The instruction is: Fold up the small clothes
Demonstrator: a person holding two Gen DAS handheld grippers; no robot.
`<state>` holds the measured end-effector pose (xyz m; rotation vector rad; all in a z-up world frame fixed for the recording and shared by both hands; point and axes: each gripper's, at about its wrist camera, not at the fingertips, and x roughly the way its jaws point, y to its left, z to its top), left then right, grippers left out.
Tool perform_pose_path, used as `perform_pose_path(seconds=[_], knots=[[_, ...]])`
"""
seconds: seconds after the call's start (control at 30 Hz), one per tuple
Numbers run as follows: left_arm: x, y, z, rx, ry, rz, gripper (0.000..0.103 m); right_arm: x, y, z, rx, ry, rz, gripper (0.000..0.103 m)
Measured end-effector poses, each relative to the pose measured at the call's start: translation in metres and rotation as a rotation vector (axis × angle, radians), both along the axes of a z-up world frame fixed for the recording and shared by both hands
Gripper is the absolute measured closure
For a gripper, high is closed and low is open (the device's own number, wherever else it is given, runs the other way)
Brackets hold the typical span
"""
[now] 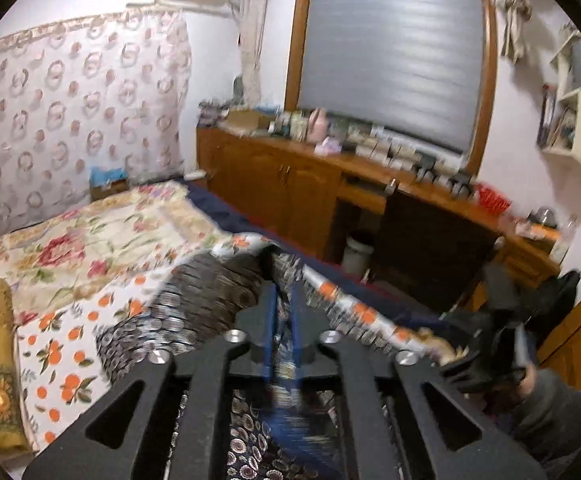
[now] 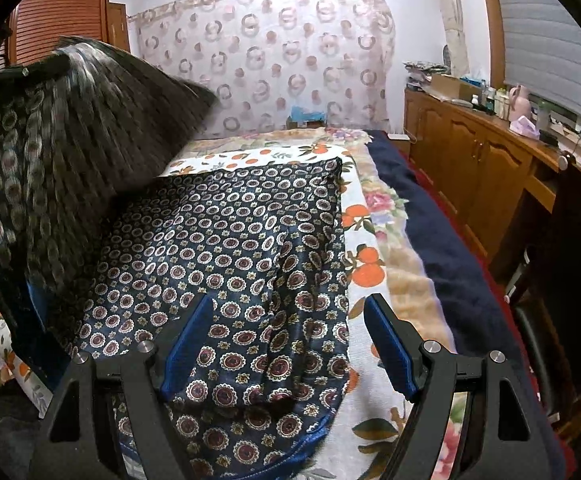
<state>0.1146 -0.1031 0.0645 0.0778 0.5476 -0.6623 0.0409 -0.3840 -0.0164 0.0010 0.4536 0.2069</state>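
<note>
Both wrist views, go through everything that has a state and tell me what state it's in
Left gripper: nearly closed, patterned cloth between its pads.
Right gripper: open, holding nothing.
Patterned garment: one part flat on the bed, another lifted and blurred.
Window blind: down.
Cabinet doors: shut.

The lifted, blurred flap of the patterned garment blocked the left side above the bed, while the strip of orange-print sheet to its right lay open to a gripper, hemmed farther right by the wooden cabinets and a dark chair.
</note>
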Motion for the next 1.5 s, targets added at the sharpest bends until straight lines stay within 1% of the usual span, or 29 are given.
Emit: perform_pose_path(seconds=[0.07, 0.13, 0.17, 0.2, 0.23, 0.27, 0.43, 0.57, 0.73, 0.83, 0.9, 0.93, 0.97, 1.03, 1.13, 1.2, 1.23, 1.27, 1.3, 1.37, 1.43, 1.5], knots=[[0.001, 0.003, -0.009, -0.002, 0.021, 0.005, 0.063, 0.0, -0.001, -0.001, 0.001, -0.001, -0.003, 0.024], [0.003, 0.015, -0.018, -0.008, 0.047, 0.023, 0.054, 0.001, 0.0, -0.001, 0.004, 0.0, -0.007, 0.024], [0.003, 0.022, -0.023, 0.001, 0.049, 0.045, 0.045, 0.003, 0.0, -0.001, 0.006, 0.001, -0.008, 0.024], [0.001, 0.018, -0.027, 0.008, 0.046, 0.06, 0.04, 0.004, 0.001, -0.001, 0.007, 0.003, -0.007, 0.024], [0.0, 0.024, -0.032, 0.014, 0.043, 0.084, 0.031, 0.006, 0.002, -0.001, 0.008, 0.004, -0.005, 0.024], [-0.002, 0.027, -0.036, 0.017, 0.045, 0.1, 0.026, 0.007, 0.003, 0.0, 0.009, 0.005, -0.002, 0.024], [-0.004, 0.056, -0.062, 0.032, 0.086, 0.182, 0.026, 0.012, 0.013, 0.004, 0.001, 0.003, 0.019, 0.024], [-0.006, 0.073, -0.081, 0.039, 0.116, 0.226, 0.026, 0.021, 0.024, 0.01, -0.012, 0.002, 0.044, 0.024], [-0.006, 0.087, -0.097, 0.045, 0.133, 0.252, 0.026, 0.035, 0.034, 0.017, 0.005, 0.011, 0.075, 0.024], [-0.005, 0.089, -0.105, 0.055, 0.135, 0.264, 0.026, 0.049, 0.043, 0.024, -0.008, 0.013, 0.09, 0.027], [-0.006, 0.09, -0.11, 0.054, 0.141, 0.265, 0.026, 0.057, 0.051, 0.025, -0.023, 0.019, 0.103, 0.033], [-0.006, 0.09, -0.111, 0.053, 0.143, 0.266, 0.026, 0.062, 0.057, 0.025, -0.029, 0.026, 0.112, 0.039], [-0.006, 0.09, -0.113, 0.052, 0.146, 0.267, 0.026, 0.067, 0.061, 0.023, -0.038, 0.037, 0.123, 0.047], [-0.008, 0.09, -0.117, 0.048, 0.152, 0.267, 0.026, 0.077, 0.068, 0.016, -0.059, 0.072, 0.128, 0.052], [-0.011, 0.091, -0.121, 0.04, 0.157, 0.266, 0.026, 0.094, 0.069, 0.0, -0.076, 0.137, 0.107, 0.055], [-0.012, 0.09, -0.123, 0.036, 0.16, 0.266, 0.026, 0.101, 0.068, -0.005, -0.084, 0.161, 0.081, 0.064], [-0.013, 0.09, -0.124, 0.032, 0.163, 0.265, 0.026, 0.104, 0.068, -0.006, -0.086, 0.165, 0.079, 0.073], [-0.013, 0.09, -0.125, 0.031, 0.165, 0.264, 0.026, 0.104, 0.066, -0.007, -0.086, 0.166, 0.088, 0.087], [-0.013, 0.089, -0.126, 0.031, 0.167, 0.263, 0.026, 0.104, 0.066, -0.008, -0.09, 0.162, 0.092, 0.092], [-0.014, 0.087, -0.127, 0.03, 0.17, 0.261, 0.026, 0.099, 0.062, -0.005, -0.094, 0.132, 0.094, 0.098], [-0.015, 0.084, -0.128, 0.03, 0.172, 0.258, 0.026, 0.09, 0.058, 0.001, -0.093, 0.087, 0.052, 0.101], [-0.016, 0.082, -0.129, 0.033, 0.172, 0.254, 0.026, 0.084, 0.053, 0.005, -0.104, 0.061, 0.017, 0.101]])
